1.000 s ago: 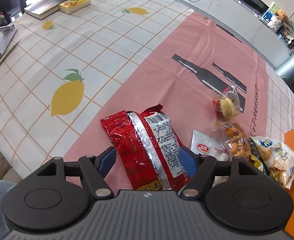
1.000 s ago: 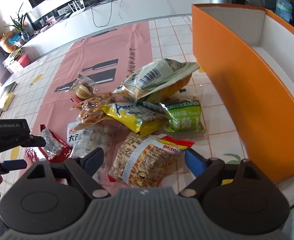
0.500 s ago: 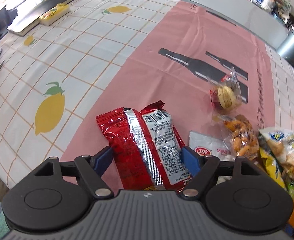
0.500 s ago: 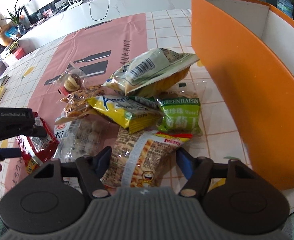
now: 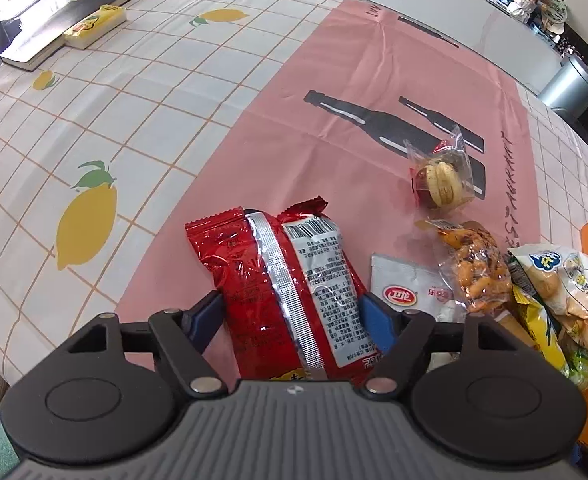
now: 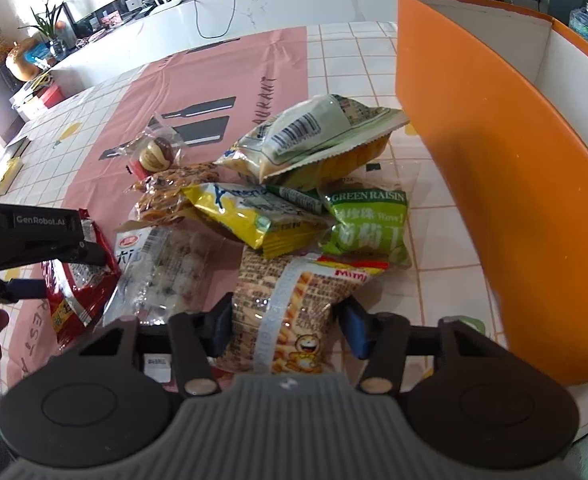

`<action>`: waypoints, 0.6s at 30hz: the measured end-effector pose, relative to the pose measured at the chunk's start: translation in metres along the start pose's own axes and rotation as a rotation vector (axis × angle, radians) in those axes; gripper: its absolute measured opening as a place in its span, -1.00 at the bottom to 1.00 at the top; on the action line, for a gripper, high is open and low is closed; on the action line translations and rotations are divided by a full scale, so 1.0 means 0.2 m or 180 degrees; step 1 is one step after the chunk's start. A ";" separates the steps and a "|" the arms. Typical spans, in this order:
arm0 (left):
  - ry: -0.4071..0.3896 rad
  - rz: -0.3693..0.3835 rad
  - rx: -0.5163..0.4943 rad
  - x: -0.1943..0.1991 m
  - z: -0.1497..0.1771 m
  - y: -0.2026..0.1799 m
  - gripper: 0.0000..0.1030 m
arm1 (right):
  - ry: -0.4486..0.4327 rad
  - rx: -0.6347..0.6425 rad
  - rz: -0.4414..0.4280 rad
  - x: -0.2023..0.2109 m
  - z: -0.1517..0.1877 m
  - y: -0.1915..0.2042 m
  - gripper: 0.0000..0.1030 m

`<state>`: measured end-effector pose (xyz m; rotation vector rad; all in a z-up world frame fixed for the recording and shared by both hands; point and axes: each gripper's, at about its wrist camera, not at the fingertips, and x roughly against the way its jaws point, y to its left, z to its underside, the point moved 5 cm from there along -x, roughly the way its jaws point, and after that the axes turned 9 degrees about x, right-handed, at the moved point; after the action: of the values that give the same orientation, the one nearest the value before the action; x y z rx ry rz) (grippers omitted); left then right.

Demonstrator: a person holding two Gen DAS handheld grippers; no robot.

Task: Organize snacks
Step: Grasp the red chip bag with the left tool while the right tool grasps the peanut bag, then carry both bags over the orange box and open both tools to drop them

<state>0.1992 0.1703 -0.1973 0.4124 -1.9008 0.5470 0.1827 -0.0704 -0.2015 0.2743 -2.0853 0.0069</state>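
Note:
My left gripper [image 5: 292, 314] has its blue fingers closed against both sides of a red snack packet [image 5: 282, 280] lying on the pink mat; the packet also shows in the right wrist view [image 6: 76, 280]. My right gripper [image 6: 286, 322] has its fingers pressed on both sides of a brown Mimi snack bag [image 6: 290, 312] at the front of a snack pile. The pile holds a green raisin bag [image 6: 367, 222], a yellow packet [image 6: 246, 216] and a pale green bag [image 6: 313, 140]. The orange box [image 6: 493, 184] stands open just right of the pile.
A clear biscuit pouch [image 5: 439, 178], a nut pouch [image 5: 475, 264] and a white packet [image 5: 403, 292] lie to the right of the red packet. A book and yellow box [image 5: 94, 26] sit far left on the lemon tablecloth.
Both grippers moved forward and down over their packets. The left fingers narrowed onto the red packet and the right fingers narrowed onto the Mimi bag.

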 end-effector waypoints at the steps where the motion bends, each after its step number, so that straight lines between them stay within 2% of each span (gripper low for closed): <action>1: 0.0004 0.0011 -0.0006 0.01 0.00 0.00 0.62 | -0.0004 0.0013 -0.0013 0.01 0.00 0.00 -0.08; 4: -0.0001 0.0032 -0.0013 0.04 0.01 0.01 0.61 | -0.0007 0.0003 -0.0077 0.02 0.01 -0.01 -0.15; 10: -0.0082 0.0073 -0.0051 0.15 0.04 0.03 0.61 | -0.0058 0.0052 -0.0174 0.09 0.03 0.00 -0.17; 18: -0.0241 0.0376 -0.0528 0.44 0.13 -0.10 0.61 | -0.0274 0.0177 -0.0302 0.31 0.03 -0.01 -0.17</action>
<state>0.1564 0.1365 -0.1215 0.2164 -2.0356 0.4520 0.1485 -0.0852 -0.1525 0.4137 -2.1577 -0.0042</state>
